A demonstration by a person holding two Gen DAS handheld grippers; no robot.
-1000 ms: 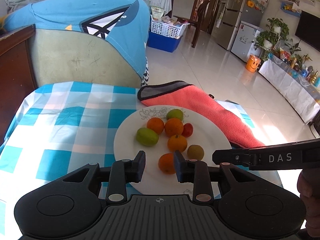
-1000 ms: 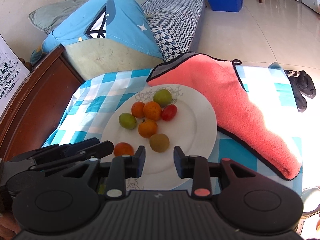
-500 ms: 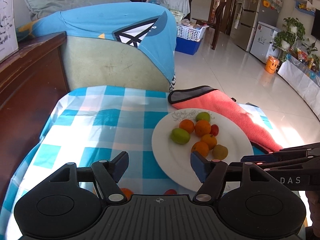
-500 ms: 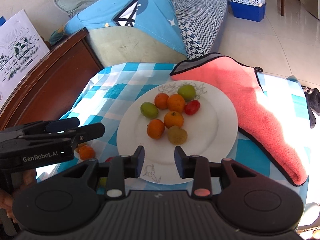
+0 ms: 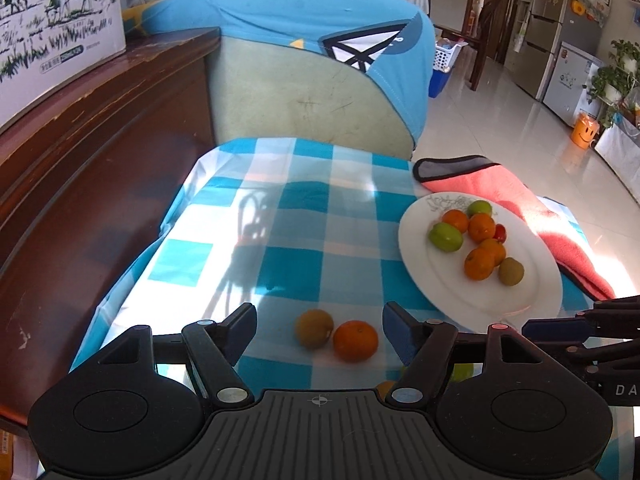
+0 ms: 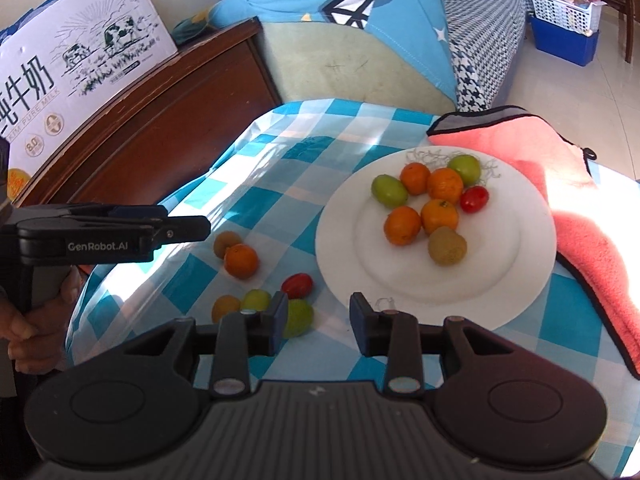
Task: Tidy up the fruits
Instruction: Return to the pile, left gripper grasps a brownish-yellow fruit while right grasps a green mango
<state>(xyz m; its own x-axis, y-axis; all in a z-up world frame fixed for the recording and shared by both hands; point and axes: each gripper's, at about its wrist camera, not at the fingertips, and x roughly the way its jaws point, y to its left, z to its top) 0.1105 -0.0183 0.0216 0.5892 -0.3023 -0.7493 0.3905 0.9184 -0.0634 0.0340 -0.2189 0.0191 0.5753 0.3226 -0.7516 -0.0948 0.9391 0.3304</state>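
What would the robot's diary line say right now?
task: organize fruits | left gripper: jaws just opened, empty, over orange | right gripper: open, empty | plate: eight fruits | cloth: six loose

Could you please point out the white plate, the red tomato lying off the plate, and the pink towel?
white plate (image 6: 520, 280), right wrist view, bare lower right rim.
red tomato (image 6: 297, 285), right wrist view, its middle.
pink towel (image 6: 532, 148), right wrist view, upper flat part.

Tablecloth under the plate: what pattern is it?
Blue-and-white checks on the tablecloth; the right wrist view shows it best.
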